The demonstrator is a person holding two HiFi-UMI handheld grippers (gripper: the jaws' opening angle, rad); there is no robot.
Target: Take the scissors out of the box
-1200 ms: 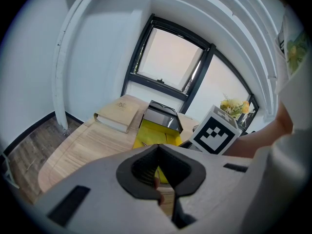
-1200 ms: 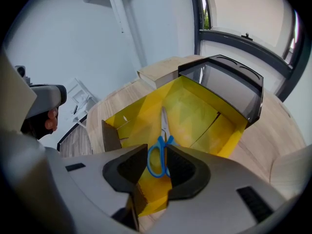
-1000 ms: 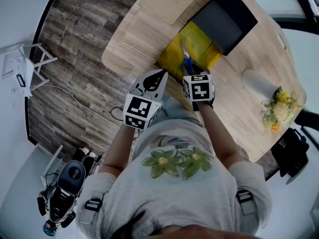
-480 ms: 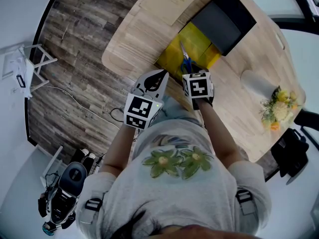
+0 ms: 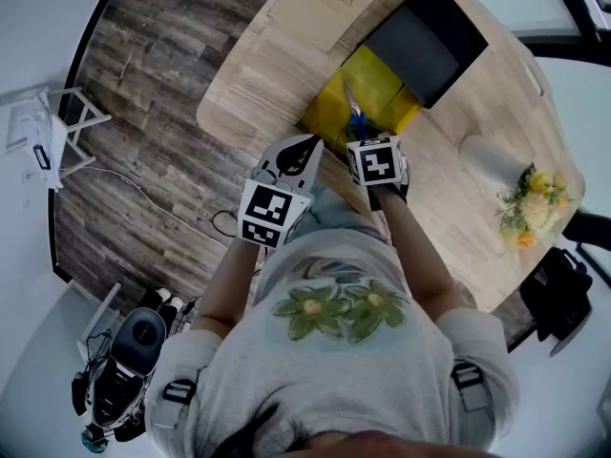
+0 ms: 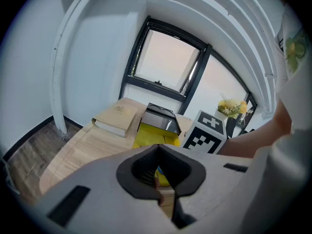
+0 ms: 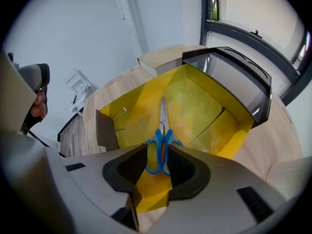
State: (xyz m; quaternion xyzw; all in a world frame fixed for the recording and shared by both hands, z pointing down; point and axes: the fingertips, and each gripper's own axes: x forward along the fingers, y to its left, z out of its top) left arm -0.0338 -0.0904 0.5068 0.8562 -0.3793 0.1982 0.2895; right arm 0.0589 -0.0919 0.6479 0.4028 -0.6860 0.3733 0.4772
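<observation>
The right gripper (image 7: 157,152) has its jaws spread apart, and the blue handles of the scissors (image 7: 162,130) show in the gap. I cannot tell if the jaws touch them. The lower ends of the handles are hidden behind the jaws. The scissors lie flat inside the yellow box (image 7: 229,126), in the middle of that view, with the blades pointing away. The black lid (image 7: 234,77) stands open at the upper right.

The left gripper (image 6: 158,168) has its jaws almost pressed together and holds nothing. Its body hides the near part of the yellow box. A book (image 6: 114,121) lies on the table (image 6: 83,150), left of the yellow box.
</observation>
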